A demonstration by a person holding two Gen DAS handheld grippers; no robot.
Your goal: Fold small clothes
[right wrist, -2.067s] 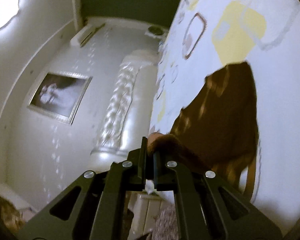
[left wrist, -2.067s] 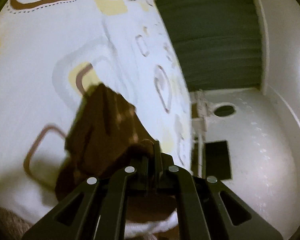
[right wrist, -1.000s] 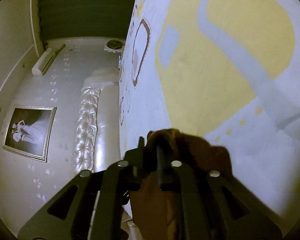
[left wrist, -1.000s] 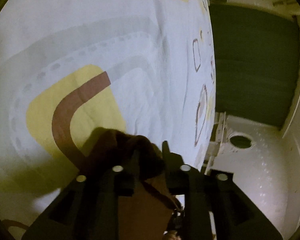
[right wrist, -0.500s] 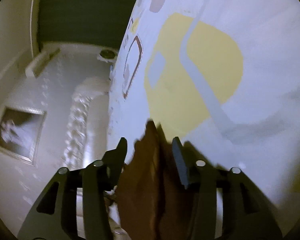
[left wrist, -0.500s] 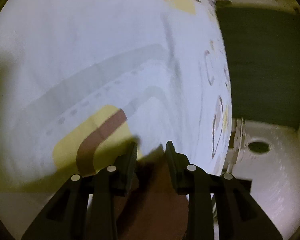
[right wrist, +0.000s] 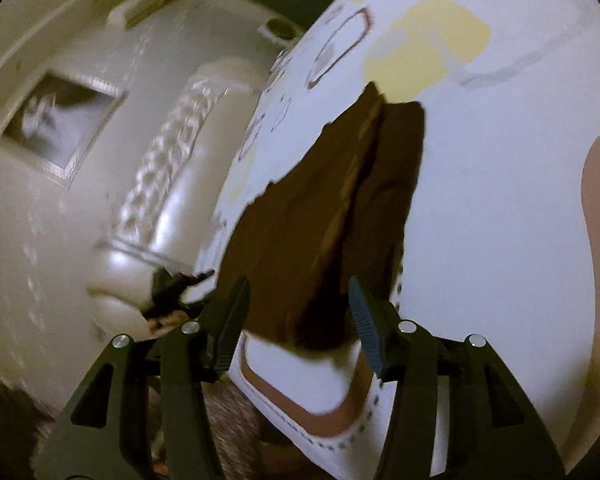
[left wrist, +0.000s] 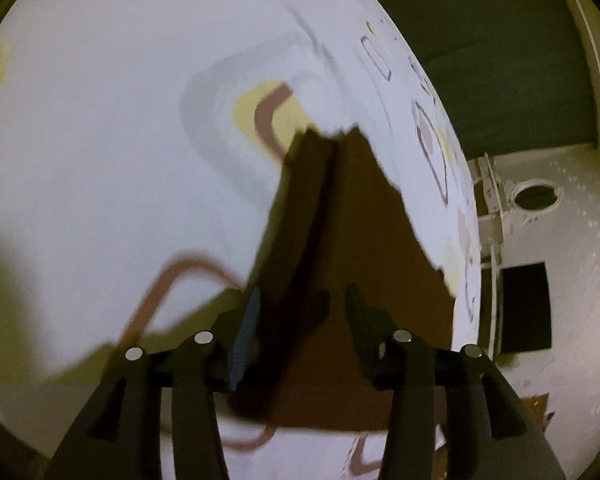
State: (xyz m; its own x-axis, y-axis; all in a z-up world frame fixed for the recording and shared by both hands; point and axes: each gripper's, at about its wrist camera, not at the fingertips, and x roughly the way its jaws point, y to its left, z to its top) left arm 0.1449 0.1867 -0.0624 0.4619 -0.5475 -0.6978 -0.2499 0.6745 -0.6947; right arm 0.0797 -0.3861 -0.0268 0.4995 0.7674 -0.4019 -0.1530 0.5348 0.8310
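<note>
A small brown garment (left wrist: 364, 248) lies folded on the white patterned bed sheet (left wrist: 100, 152), with a lengthwise crease down its middle. My left gripper (left wrist: 300, 316) hovers at its near end, its jaws opening, and the cloth lies below them, not pinched. In the right wrist view the same brown garment (right wrist: 332, 208) stretches away from my right gripper (right wrist: 300, 304), which stands open over the near edge with its pads apart from the cloth.
The bed sheet (right wrist: 500, 200) carries yellow, grey and brown rounded shapes. A padded white headboard (right wrist: 168, 168) and a framed picture (right wrist: 60, 120) are at the left of the right wrist view. A dark green curtain (left wrist: 500, 60) hangs past the bed's far edge.
Both grippers let go of the brown garment and drew back from it. The garment now lies flat and folded on the sheet, where earlier each gripper pinched a bunched end.
</note>
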